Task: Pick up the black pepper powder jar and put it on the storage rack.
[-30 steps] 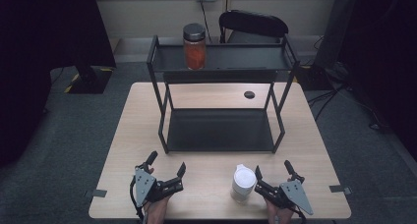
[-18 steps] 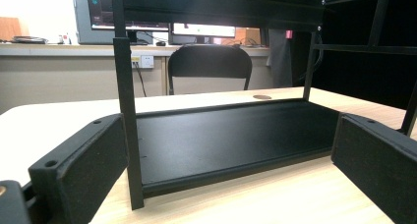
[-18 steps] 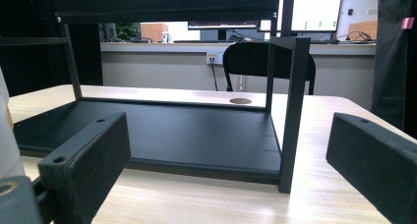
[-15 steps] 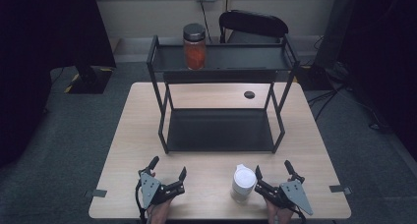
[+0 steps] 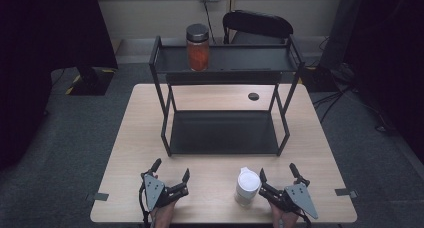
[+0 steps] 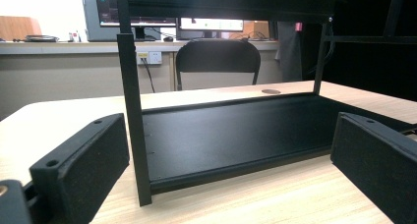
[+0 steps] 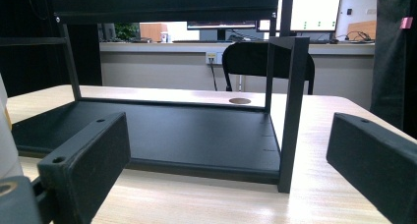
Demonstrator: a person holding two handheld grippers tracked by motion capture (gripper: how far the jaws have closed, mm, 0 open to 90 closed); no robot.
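A black two-tier metal rack (image 5: 225, 133) stands mid-table, its lower shelf (image 6: 231, 130) (image 7: 162, 130) bare. On its top shelf sits a glass jar (image 5: 198, 47) with orange contents and a dark lid. A white lidded container (image 5: 247, 187) stands near the front edge, its side at the left edge of the right gripper view (image 7: 6, 145). My left gripper (image 5: 171, 170) rests open at the front left, nothing between its jaws. My right gripper (image 5: 278, 173) is open just right of the white container, beside it and not around it.
A small dark round spot (image 5: 253, 96) lies on the table behind the rack. A black chair (image 5: 257, 25) stands beyond the far edge. The rack's front posts (image 6: 133, 121) (image 7: 290, 111) rise close ahead of each gripper. Grey carpet surrounds the table.
My left gripper has shifted slightly and turned a little at the front left. The right gripper and the white container have stayed put.
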